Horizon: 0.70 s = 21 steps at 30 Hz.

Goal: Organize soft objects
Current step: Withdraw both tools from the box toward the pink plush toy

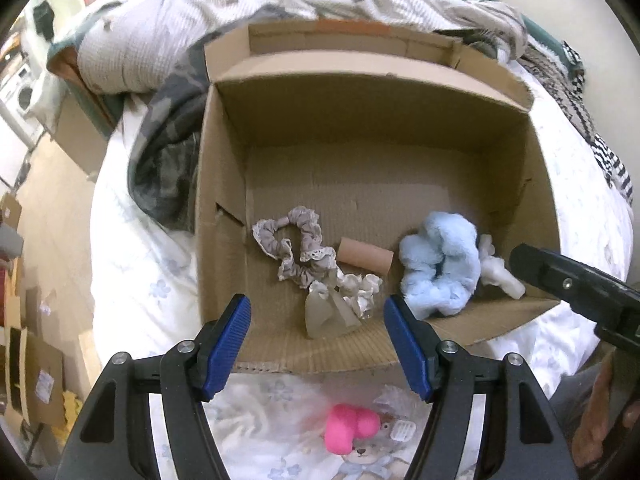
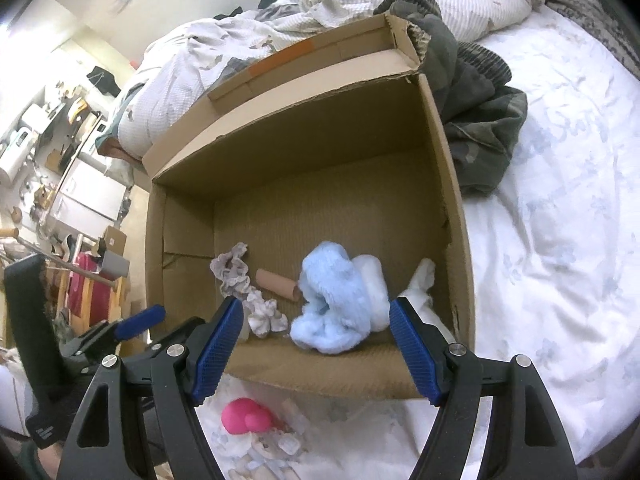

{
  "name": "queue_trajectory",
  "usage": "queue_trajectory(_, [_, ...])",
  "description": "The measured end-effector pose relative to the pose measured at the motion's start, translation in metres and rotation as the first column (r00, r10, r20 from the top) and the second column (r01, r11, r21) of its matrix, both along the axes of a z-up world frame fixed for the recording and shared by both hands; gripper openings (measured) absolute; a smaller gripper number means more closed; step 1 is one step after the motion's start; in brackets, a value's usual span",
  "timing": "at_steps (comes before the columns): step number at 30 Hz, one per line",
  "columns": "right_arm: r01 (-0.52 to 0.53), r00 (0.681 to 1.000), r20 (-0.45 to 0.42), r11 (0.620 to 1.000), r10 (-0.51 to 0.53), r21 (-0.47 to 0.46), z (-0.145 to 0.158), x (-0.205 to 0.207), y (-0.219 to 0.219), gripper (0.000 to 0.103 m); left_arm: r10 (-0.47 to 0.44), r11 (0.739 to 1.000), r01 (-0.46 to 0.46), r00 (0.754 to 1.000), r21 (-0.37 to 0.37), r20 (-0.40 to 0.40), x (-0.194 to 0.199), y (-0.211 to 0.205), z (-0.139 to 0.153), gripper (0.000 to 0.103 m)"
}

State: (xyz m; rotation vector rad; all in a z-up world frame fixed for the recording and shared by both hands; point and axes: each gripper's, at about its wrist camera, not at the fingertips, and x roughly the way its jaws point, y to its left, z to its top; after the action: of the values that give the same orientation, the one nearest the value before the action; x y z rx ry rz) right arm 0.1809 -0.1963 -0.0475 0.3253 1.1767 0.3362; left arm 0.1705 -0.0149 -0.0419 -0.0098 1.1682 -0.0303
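An open cardboard box lies on the bed. Inside it are a grey lace scrunchie, a cream scrunchie, a fluffy light-blue scrunchie, a white soft piece and a cardboard tube. A pink soft toy lies on the sheet in front of the box. My left gripper is open and empty above the box's near edge. My right gripper is open and empty over the blue scrunchie.
A rumpled quilt and a dark grey garment lie behind and beside the box. A small bear item and a white clip lie near the pink toy. The bed's edge and a cluttered floor are at the left.
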Motion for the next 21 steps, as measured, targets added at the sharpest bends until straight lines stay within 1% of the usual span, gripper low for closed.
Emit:
queue_trajectory(2, [0.001, 1.000, -0.001, 1.000, -0.001, 0.004, 0.001, -0.004, -0.002, 0.080, -0.011, 1.000, 0.011, 1.000, 0.005, 0.016, -0.004, 0.000, 0.005, 0.066])
queue_trajectory(5, [0.031, 0.999, -0.032, 0.998, -0.030, 0.059, -0.003, -0.011, -0.009, 0.080, -0.020, 1.000, 0.019, 0.999, 0.019, 0.031, -0.012, 0.000, 0.010, 0.066])
queue_trajectory(6, [0.040, 0.999, -0.037, 0.997, -0.037, 0.065, -0.003, -0.013, -0.010, 0.080, -0.016, 1.000, 0.016, 0.999, 0.019, 0.034, -0.015, 0.001, 0.012, 0.066])
queue_trajectory(15, [0.027, 0.999, -0.030, 0.998, -0.026, 0.064, -0.002, -0.031, -0.010, 0.080, 0.025, 1.000, -0.024, 0.999, -0.020, 0.027, -0.044, 0.008, 0.016, 0.066])
queue_trajectory(21, [-0.008, 0.999, -0.039, 0.998, 0.010, 0.055, -0.005, -0.047, -0.010, 0.080, 0.072, 0.997, -0.072, 0.997, -0.030, 0.003, -0.057, 0.018, 0.012, 0.066])
